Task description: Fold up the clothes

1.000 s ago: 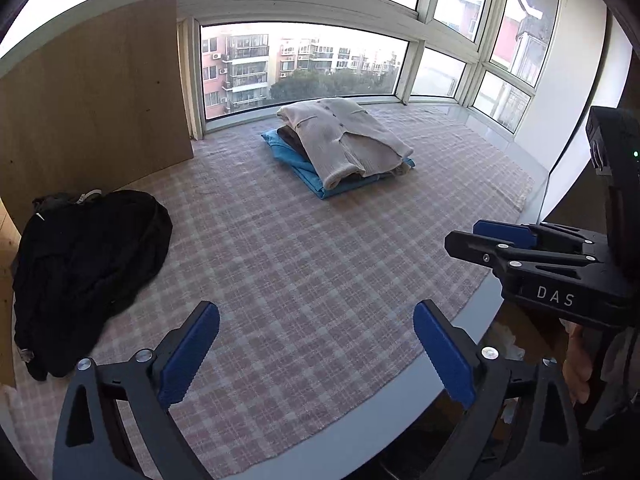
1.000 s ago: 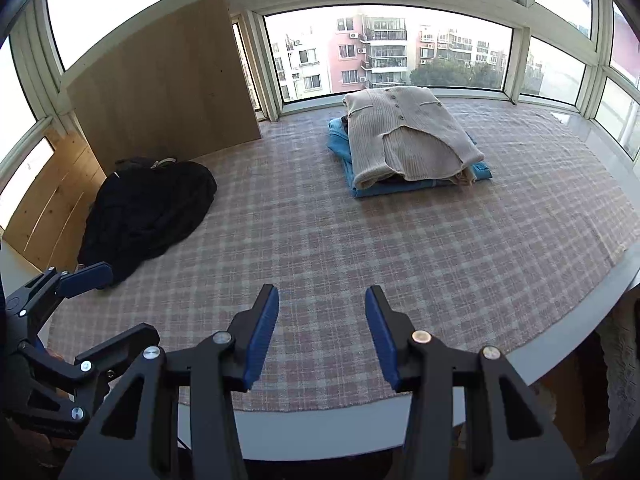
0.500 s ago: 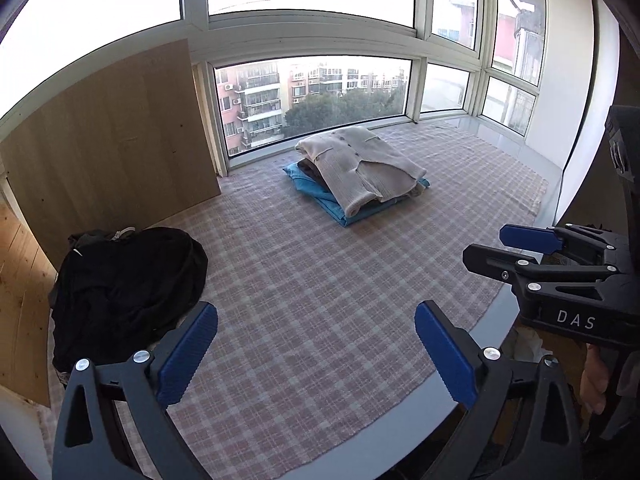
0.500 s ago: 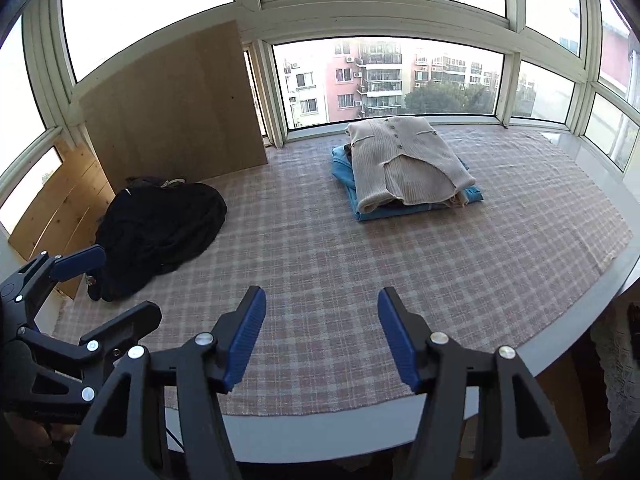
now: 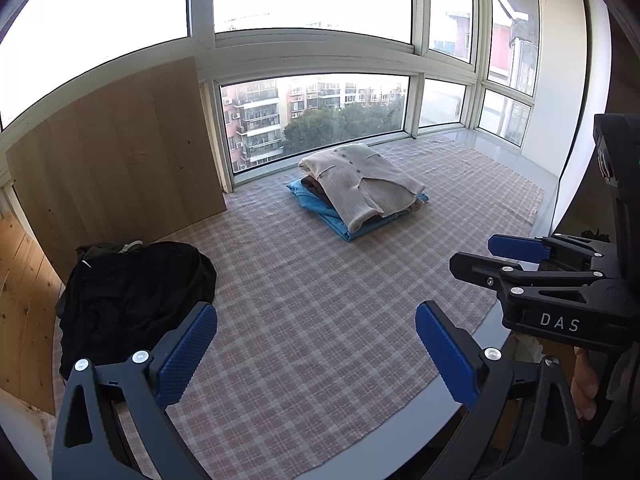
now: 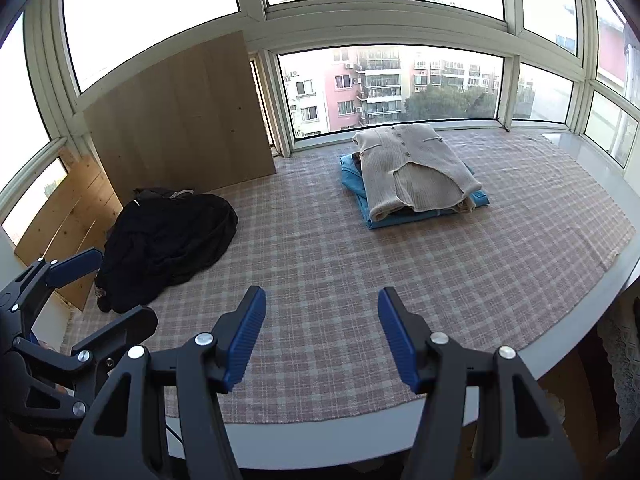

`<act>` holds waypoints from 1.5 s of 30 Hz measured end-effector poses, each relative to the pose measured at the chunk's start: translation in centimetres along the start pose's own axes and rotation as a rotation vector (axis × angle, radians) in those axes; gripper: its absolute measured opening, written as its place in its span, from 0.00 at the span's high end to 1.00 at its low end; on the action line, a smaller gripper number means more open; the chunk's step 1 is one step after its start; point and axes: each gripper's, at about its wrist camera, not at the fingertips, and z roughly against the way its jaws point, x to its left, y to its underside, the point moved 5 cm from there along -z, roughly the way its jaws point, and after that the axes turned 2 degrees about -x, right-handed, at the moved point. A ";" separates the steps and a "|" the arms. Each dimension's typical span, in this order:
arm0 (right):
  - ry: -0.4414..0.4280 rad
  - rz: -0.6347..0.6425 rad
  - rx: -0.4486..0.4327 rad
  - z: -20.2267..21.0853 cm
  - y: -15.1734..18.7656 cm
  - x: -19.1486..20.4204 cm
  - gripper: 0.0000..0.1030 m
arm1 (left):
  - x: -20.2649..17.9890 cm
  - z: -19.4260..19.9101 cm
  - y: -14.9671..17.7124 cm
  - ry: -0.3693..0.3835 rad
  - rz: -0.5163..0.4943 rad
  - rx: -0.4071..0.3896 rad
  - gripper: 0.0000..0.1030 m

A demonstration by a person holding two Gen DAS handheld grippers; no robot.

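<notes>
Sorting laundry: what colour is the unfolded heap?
Black, clearest in the right wrist view.

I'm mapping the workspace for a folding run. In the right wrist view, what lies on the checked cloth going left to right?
Left gripper at the edge → black clothes heap → folded stack topped by a beige cardigan.
</notes>
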 end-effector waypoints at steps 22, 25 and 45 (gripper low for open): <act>0.020 0.033 0.012 0.1 0.3 1.1 0.44 | 2.4 1.3 0.2 -0.037 0.059 -0.024 0.03; 0.025 0.033 0.011 0.2 0.3 1.0 0.44 | 2.4 1.4 0.2 -0.034 0.060 -0.025 0.03; 0.041 0.034 0.025 0.5 0.9 0.3 0.44 | 1.1 1.7 0.1 -0.021 0.019 -0.037 0.03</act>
